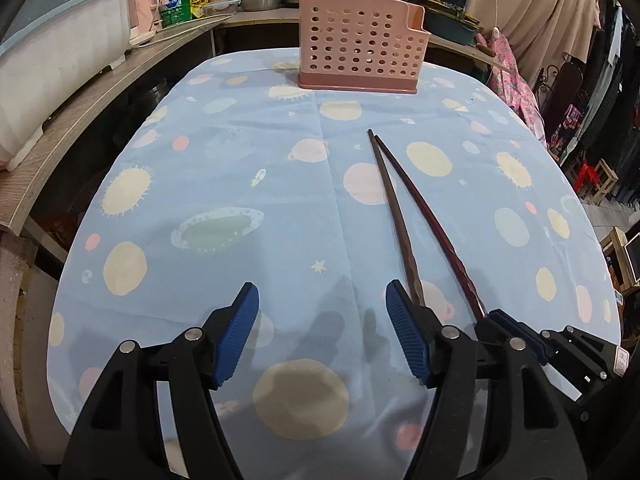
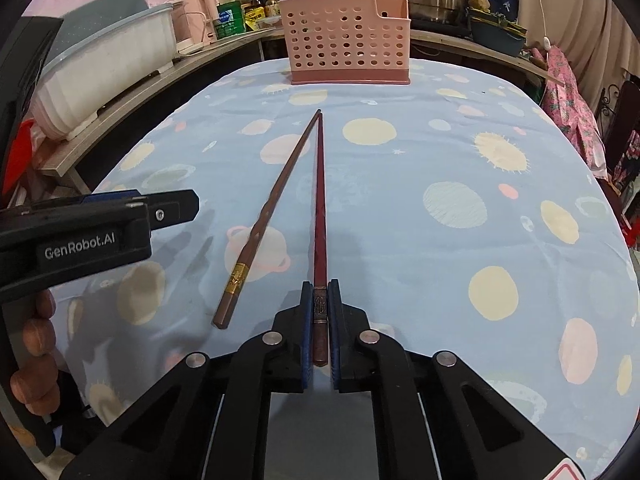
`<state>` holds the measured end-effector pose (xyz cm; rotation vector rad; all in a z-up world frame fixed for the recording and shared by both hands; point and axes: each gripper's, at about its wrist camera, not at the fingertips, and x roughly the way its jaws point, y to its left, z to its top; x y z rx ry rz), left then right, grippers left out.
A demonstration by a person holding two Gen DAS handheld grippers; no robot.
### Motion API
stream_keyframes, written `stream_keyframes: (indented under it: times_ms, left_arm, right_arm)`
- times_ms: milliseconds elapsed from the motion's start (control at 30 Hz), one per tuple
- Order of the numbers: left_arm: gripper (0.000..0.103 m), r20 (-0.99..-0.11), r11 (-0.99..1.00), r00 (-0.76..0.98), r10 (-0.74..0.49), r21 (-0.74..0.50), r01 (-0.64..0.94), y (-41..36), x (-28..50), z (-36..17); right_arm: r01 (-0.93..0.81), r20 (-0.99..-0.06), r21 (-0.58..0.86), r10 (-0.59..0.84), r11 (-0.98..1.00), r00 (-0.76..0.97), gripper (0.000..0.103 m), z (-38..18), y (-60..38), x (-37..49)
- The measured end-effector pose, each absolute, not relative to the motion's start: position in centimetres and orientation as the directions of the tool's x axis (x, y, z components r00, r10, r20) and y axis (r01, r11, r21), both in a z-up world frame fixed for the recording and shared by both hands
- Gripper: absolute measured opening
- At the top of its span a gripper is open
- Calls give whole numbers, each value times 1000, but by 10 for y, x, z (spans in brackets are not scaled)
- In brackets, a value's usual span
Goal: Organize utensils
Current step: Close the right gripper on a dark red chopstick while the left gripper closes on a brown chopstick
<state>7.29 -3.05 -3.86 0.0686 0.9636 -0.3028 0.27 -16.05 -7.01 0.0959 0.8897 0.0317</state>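
Two chopsticks (image 2: pixel 294 196) lie mid-surface (image 2: pixel 440 240), tips meeting toward the utensil holder (image 2: pixel 346 42) standing at the far edge.

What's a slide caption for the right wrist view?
Right gripper clamps red chopstick; brown chopstick beside it.

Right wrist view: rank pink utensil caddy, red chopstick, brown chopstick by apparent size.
1. pink utensil caddy, largest in area although farthest.
2-3. red chopstick, clamped in the right gripper, and brown chopstick: similar apparent length, and fisheye perspective leaves their order unsure.

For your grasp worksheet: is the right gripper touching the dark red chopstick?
Touching. The right wrist view shows the right gripper with both blue pads pressed against the dark red chopstick.
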Motion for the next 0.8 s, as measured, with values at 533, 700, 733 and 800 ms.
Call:
stream_keyframes:
  times_ms: [533,700,733,800]
  left_arm:
    - [67,-849,913,455,-267,-73,401,-68,53,-61]
    - [56,-842,917,472,-261,-64,393,-66,52,-61]
    - [51,-841,917,473,-262,-65,393,-65,52,-60]
    - [42,-840,917,474,-266,-70,392,-63,52,-59]
  right_arm:
    - [118,-767,135,28,984,641,7,-72,-190,-5]
    - [117,-767,135,29,984,641,7,-72,-190,-5]
    - [117,-767,135,29,984,641,7,-72,-190,-5]
    - [117,-767,136,29,984,641,7,-72,-190,-5]
